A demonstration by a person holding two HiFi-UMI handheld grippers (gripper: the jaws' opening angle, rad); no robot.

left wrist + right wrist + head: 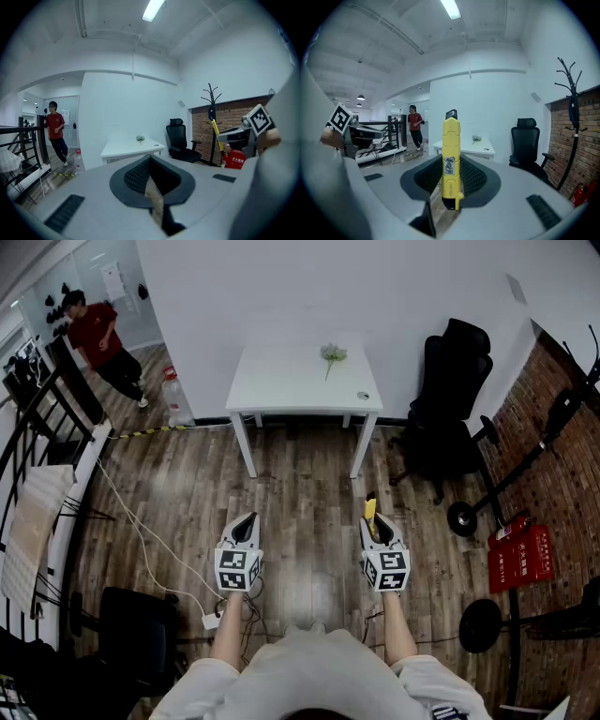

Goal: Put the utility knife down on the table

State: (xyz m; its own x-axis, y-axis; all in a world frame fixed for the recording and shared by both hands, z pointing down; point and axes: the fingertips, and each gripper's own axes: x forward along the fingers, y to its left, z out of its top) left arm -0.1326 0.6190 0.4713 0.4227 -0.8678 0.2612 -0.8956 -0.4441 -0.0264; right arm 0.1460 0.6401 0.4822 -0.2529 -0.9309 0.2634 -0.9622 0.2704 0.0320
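Note:
A yellow utility knife (370, 509) with a black tip stands upright between the jaws of my right gripper (377, 524), which is shut on it; in the right gripper view the knife (451, 154) points ahead toward the white table (485, 149). My left gripper (246, 526) is shut and holds nothing; its dark pads (140, 174) meet in a point. Both grippers hang over the wooden floor, well short of the white table (305, 381). On the table lie a small flower sprig (332, 354) and a small round object (363, 396).
A black office chair (450, 399) stands right of the table, with red fire extinguishers (518, 554) and a brick wall further right. A person in a red shirt (98, 338) stands at far left near a black railing (47, 409). A water bottle (173, 395) stands by the table's left leg.

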